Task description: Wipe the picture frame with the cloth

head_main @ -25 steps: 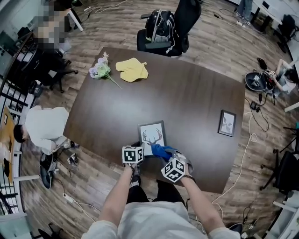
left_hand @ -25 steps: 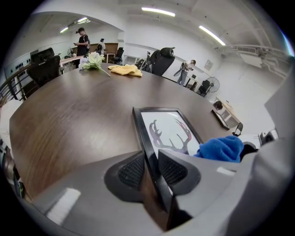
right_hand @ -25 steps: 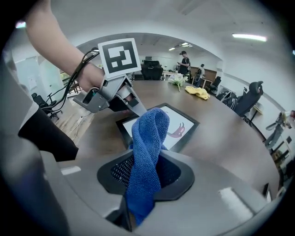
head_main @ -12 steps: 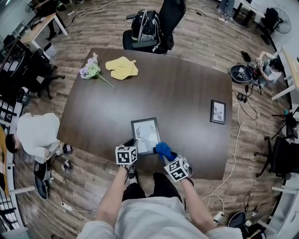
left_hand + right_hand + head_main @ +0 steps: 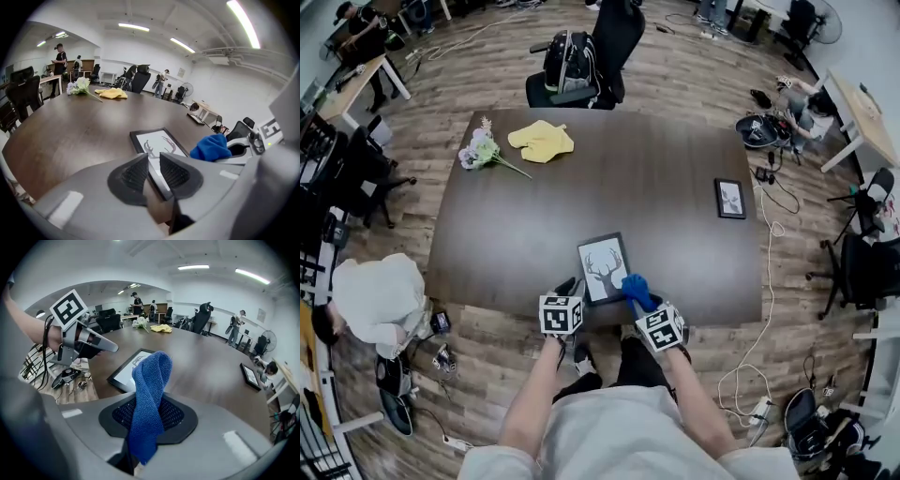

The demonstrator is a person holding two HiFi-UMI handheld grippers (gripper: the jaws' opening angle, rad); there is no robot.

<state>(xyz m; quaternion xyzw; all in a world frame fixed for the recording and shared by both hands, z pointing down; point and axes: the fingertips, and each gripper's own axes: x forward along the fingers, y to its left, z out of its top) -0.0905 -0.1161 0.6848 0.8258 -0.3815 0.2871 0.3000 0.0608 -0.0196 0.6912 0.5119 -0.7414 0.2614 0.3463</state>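
Note:
A black picture frame [image 5: 605, 267] with a deer-antler print lies near the front edge of the dark table [image 5: 656, 187]. My left gripper [image 5: 570, 285] is at its near left corner. In the left gripper view that corner of the frame [image 5: 157, 143] runs between the jaws of the left gripper [image 5: 153, 173], which are closing with a gap still showing. My right gripper [image 5: 645, 302] is shut on a blue cloth [image 5: 637, 290], held just right of the frame. The cloth [image 5: 150, 394] stands up in a fold from the right gripper [image 5: 147, 416], above the frame [image 5: 129, 369].
A smaller black frame [image 5: 730, 198] lies at the table's right side. A yellow cloth [image 5: 541, 141] and a bunch of flowers [image 5: 480, 150] lie at the far left. An office chair with a backpack [image 5: 577, 61] stands behind the table. A person in white [image 5: 380, 295] crouches at the left.
Both grippers have risen and rolled. The blue cloth has come off the frame's lower right corner and is now held beside its right edge. The left jaws have narrowed.

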